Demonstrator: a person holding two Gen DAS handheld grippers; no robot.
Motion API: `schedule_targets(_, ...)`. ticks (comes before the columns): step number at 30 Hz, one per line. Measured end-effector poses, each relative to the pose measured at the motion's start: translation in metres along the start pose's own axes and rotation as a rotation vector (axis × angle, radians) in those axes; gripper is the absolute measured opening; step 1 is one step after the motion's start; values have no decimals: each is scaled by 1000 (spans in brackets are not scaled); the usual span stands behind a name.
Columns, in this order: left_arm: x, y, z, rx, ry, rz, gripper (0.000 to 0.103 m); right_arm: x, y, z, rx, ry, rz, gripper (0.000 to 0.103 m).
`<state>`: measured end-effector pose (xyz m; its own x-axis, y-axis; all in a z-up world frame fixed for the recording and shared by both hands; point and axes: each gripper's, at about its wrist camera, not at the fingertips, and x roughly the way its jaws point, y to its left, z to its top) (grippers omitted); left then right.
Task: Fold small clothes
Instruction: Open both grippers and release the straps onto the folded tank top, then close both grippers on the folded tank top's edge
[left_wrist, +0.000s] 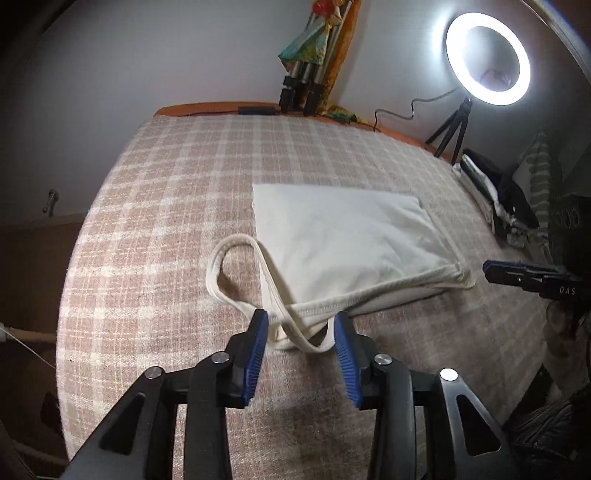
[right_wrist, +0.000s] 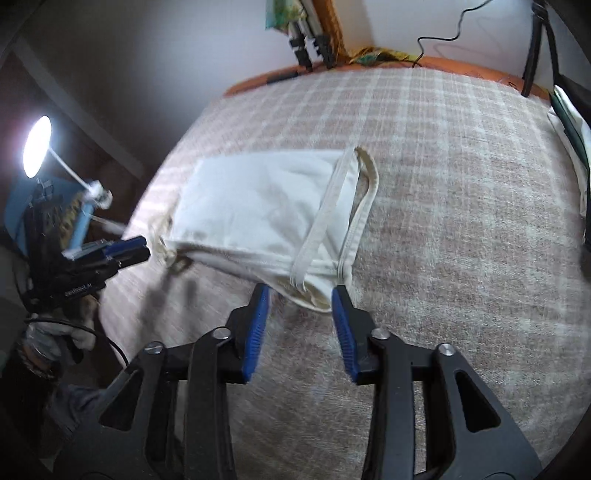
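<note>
Garment (left_wrist: 343, 236): cream, half-folded flat on the bed (left_wrist: 166, 177), long axis running from gripper to gripper.
Left gripper (left_wrist: 300, 332): jaws spread, strap end between them at 12 o'clock.
Right gripper (right_wrist: 300, 299): jaws spread around the opposite corner.
Nearer: both equally close.

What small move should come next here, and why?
Probably close both: the left hand-held gripper and right hand-held gripper are open, each straddling a near corner of the cream top, ready to pinch and fold it over.
</note>
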<state>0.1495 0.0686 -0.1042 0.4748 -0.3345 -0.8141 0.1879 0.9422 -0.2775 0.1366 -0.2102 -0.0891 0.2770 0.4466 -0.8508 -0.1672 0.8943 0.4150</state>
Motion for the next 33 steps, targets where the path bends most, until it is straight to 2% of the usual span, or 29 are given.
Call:
schedule_targets(1, -2, 4, 5, -28, -13, -9, 51, -4, -5, 1, 23, -23, 6, 65)
schedule_targets(2, -3, 9, 12, -60, -24, -22, 56, -6, -11, 3, 52, -45, 20, 67)
schedule_targets(8, 11, 34, 40, -230, -51, -113, 67, 8, -47, 4, 212, -34, 106, 68)
schedule_targets(13, 39, 44, 56, -303, -33, -142, 67, 27, -60, -1, 304, 1, 173, 68)
schedule_targets(20, 73, 47, 66, -338, 4, -177, 66, 35, -66, -3, 370, -10, 288, 70)
schedule_targets(22, 80, 46, 67, -342, 13, -188, 63, 37, -64, -2, 369, -14, 299, 70)
schedule_targets(26, 93, 46, 70, -343, 31, -200, 48, 41, -63, -1, 381, -18, 341, 70)
schedule_targets(28, 95, 46, 71, -341, 16, -191, 44, 42, -62, 0, 384, -17, 353, 70)
schedule_targets(29, 97, 45, 73, -339, 21, -197, 33, 43, -60, 1, 383, -19, 357, 68)
schedule_targets(30, 100, 45, 74, -342, 30, -203, 26, 48, -57, 3, 380, -12, 362, 61)
schedule_targets(31, 101, 45, 74, -345, 28, -202, 25, 52, -55, 5, 377, -3, 361, 52)
schedule_targets(33, 102, 43, 74, -339, 19, -194, 14, 54, -52, 5, 370, 0, 345, 43)
